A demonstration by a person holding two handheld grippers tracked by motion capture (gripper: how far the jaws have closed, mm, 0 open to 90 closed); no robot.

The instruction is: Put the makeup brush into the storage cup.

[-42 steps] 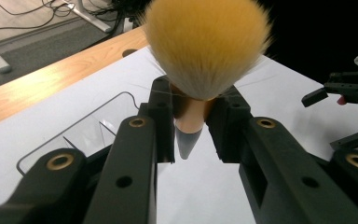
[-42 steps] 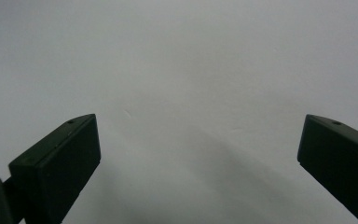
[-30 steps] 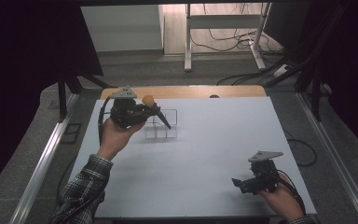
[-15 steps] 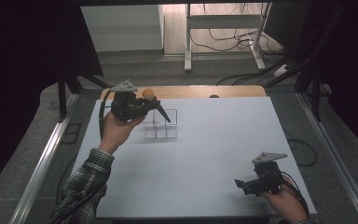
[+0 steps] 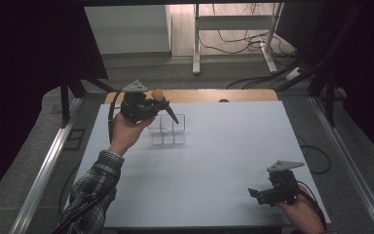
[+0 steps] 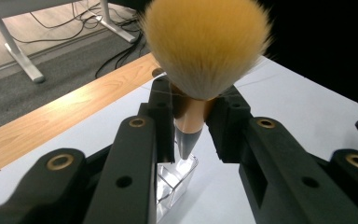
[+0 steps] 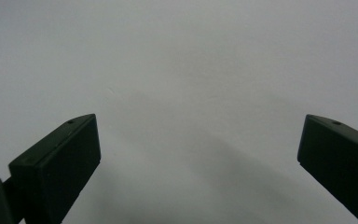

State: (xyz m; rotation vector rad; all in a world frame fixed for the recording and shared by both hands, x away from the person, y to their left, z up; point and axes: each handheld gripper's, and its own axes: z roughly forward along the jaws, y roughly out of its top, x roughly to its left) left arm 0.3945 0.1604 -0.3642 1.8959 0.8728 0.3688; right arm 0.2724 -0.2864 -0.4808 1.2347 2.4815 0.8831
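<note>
Left gripper (image 5: 164, 111) is clamped on a fluffy tan-bristled makeup brush with a copper ferrule and grey handle (image 6: 200, 56), bristles up, handle tip just above a clear acrylic compartment organizer (image 5: 167, 130) on the white table (image 5: 214, 161). Right gripper (image 7: 198, 163) rests near the table's close right corner, jaws spread, nothing between them.

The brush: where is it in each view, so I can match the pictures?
High view: brush in the left gripper, upper left, over the clear organizer.
Left gripper view: brush top centre, clamped between the jaws.
Right gripper view: bare white table between open jaws.
Shared landmark: the white table.
</note>
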